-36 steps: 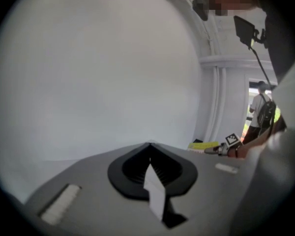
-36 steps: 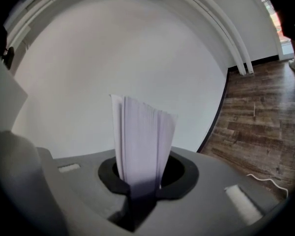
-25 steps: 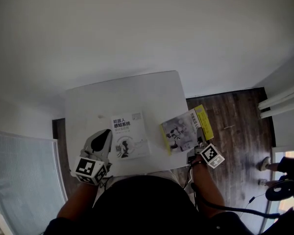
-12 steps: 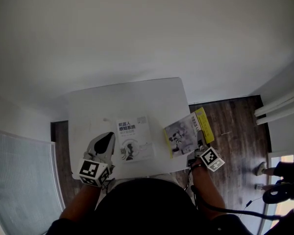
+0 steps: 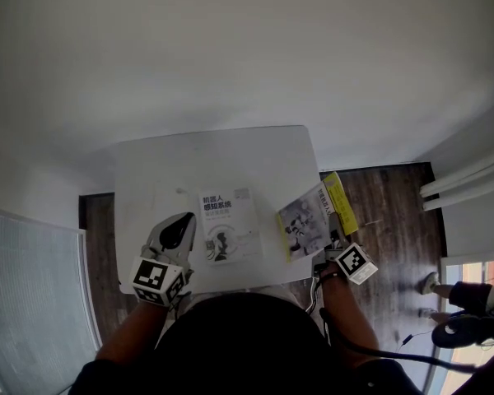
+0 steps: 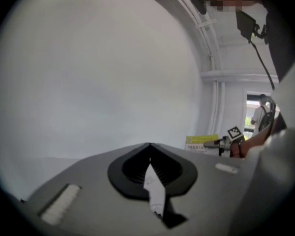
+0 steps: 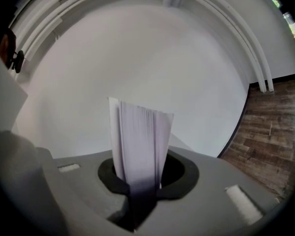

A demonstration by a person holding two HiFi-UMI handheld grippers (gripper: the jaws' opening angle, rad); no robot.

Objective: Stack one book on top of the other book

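Two books show: the white book [image 5: 226, 230] lies flat on the counter [image 5: 214, 159] near its front edge, and the yellow-spined book [image 5: 309, 220] is held tilted just beside it, partly over the counter's right edge and the wood floor [image 5: 387, 204]. The right hand-held gripper [image 5: 333, 239] pinches the yellow-spined book by its near edge, its page block standing between the pads. The left hand-held gripper [image 5: 183, 220], jaws pressed together on nothing, sits just left of the white book.
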